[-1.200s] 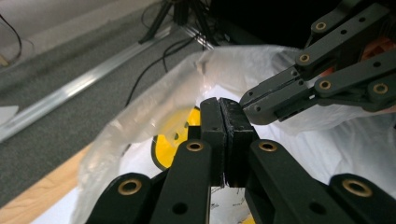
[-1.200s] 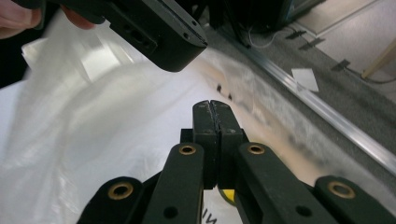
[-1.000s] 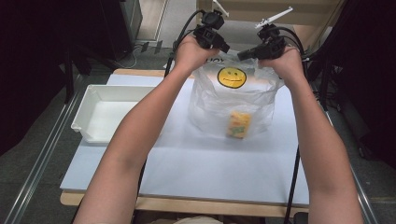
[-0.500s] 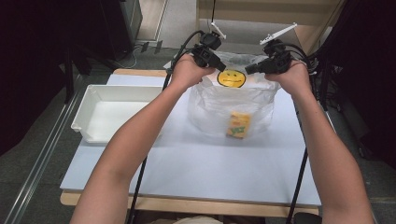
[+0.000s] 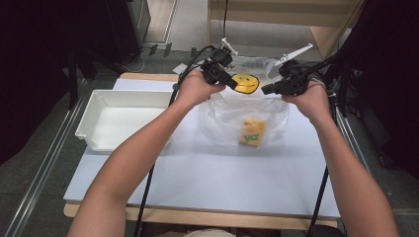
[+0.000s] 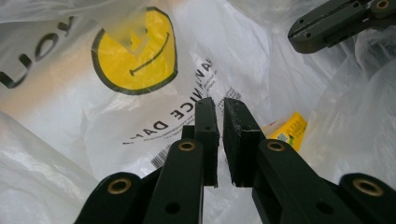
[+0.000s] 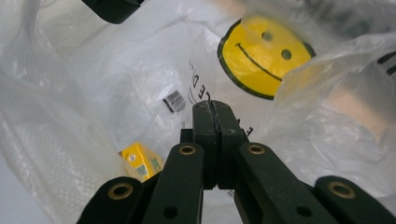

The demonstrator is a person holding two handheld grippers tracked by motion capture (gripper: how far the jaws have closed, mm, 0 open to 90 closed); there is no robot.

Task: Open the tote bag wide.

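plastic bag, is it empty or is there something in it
Not empty. A small yellow carton lies inside the clear plastic bag, seen through its wall from above and near the bottom in both gripper views.

Both tongs — left [image 5: 236, 85], right [image 5: 265, 90] — at bag [image 5: 232, 116] top.

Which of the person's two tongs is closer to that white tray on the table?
The left. The left tongs hang at the plastic bag's top edge, just beyond the white tray's far right corner. The right tongs sit across the bag's mouth, farther from the tray.
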